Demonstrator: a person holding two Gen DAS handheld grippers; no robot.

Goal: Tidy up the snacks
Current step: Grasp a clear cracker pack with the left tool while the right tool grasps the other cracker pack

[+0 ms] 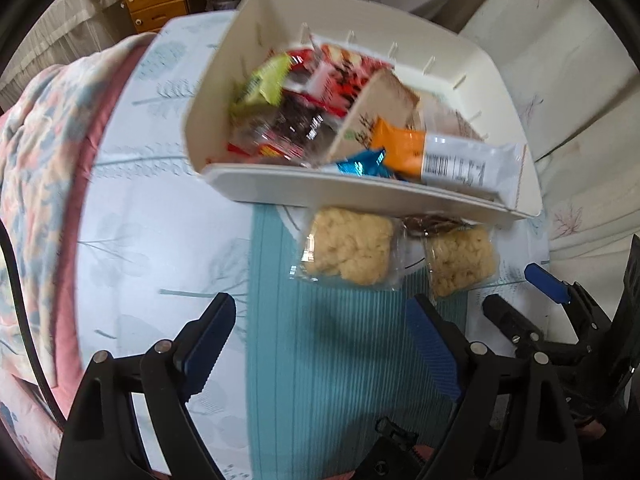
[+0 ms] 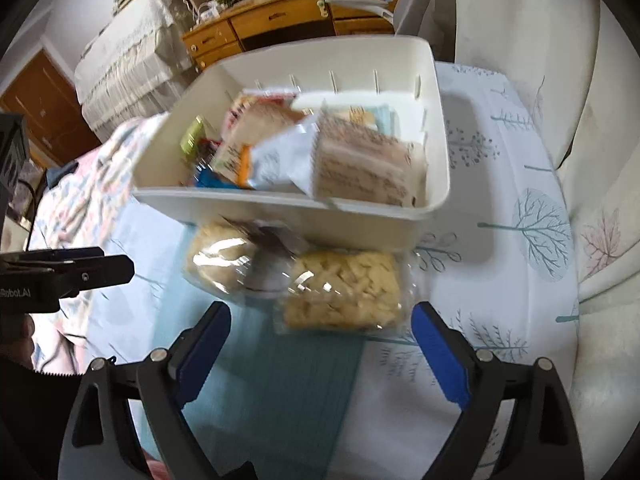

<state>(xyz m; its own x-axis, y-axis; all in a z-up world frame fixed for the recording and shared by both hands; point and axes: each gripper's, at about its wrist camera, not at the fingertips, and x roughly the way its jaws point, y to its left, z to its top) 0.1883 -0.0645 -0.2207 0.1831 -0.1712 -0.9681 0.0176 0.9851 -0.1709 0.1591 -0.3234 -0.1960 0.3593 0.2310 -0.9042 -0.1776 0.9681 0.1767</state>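
Observation:
A white bin with a divider holds several snacks, among them a green packet, a red packet and an orange-and-white bar. In front of it, two clear packets of pale puffed snack lie on a teal mat: the left packet and the right packet, with a dark wrapper between them. My left gripper is open just short of the left packet. My right gripper is open, the right packet's near edge between its fingertips, untouched.
A tree-print cloth covers the surface. A floral quilt lies at the left. Wooden drawers stand behind the bin and a white leaf-print cushion at the right. My left gripper shows at the left edge of the right wrist view.

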